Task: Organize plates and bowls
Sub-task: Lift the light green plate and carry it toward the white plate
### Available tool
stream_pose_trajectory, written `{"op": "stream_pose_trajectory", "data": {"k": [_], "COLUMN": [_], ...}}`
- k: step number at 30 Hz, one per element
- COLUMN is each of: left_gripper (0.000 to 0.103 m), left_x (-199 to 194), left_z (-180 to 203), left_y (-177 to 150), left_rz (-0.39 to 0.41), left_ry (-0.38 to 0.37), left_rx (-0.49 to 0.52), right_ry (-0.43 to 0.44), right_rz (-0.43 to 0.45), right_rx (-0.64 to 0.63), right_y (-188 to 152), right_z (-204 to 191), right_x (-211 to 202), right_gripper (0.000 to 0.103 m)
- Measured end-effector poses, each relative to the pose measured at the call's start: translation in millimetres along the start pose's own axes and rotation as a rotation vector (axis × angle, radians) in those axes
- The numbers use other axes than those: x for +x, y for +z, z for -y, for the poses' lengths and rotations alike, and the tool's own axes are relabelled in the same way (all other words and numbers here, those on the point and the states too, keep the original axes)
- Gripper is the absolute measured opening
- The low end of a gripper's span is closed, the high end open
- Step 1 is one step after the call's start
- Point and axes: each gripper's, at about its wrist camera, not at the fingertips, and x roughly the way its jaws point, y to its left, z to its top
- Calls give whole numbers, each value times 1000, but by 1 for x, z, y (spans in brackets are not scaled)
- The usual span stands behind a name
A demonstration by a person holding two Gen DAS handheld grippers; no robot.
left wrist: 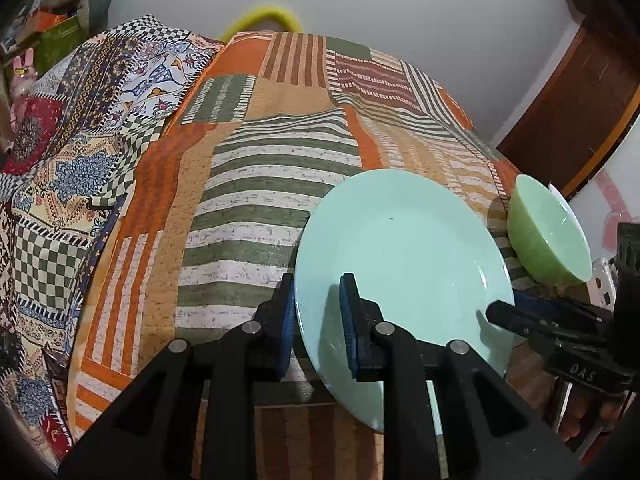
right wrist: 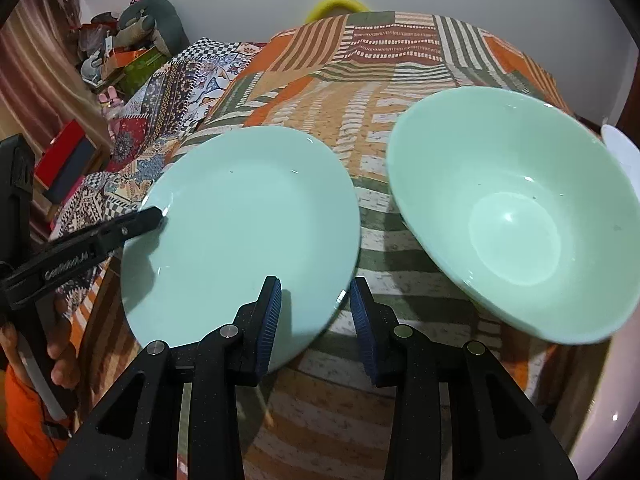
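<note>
Plate [left wrist: 400,248] is sat at the near edge of the bed [left wrist: 260,208], with part of it hanging past that edge. Its left rim looks pinched between the closed fingers of the left gripper [left wrist: 316,284], and its right rim is taken the same way by the right gripper [right wrist: 315,282].

What could go wrong, as a guess: both grips are made only on a thin, glossy rim, so the plate could be tipped or slid out if one side is lifted ahead of the other. With the overhang, it would likely be dropped to the floor rather than onto the soft cover.

Around it, left to right: a patterned quilt [left wrist: 80,140] is bunched along the bed's left edge, well apart. The green bowl [right wrist: 512,216] is parked just beside the plate's right rim, tilted on the cover, so it could be clipped by any swing that way. A white dish [right wrist: 620,152] is only partly seen beyond it.
</note>
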Motion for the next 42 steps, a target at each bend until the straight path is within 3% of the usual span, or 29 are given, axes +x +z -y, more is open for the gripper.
{"op": "stream_pose_trajectory", "data": {"k": [6, 16, 24, 42], "left_gripper": [21, 21, 21, 21], "left_x": [-10, -32, -50, -148], "left_z": [-7, 14, 19, 74], "left_y": [-11, -49, -66, -79], "left_rz": [-31, -56, -66, 80], "left_ry": [-51, 57, 39, 36], "left_rx": [-19, 84, 60, 112], "right_ry": [6, 43, 32, 59], "right_rz": [-2, -18, 6, 162], "right_rx": [2, -43, -72, -83], "right_y": [0, -15, -26, -52], "right_z": [-1, -6, -11, -15], "right_x": [-1, -12, -28, -112], "right_gripper": [33, 33, 33, 33]}}
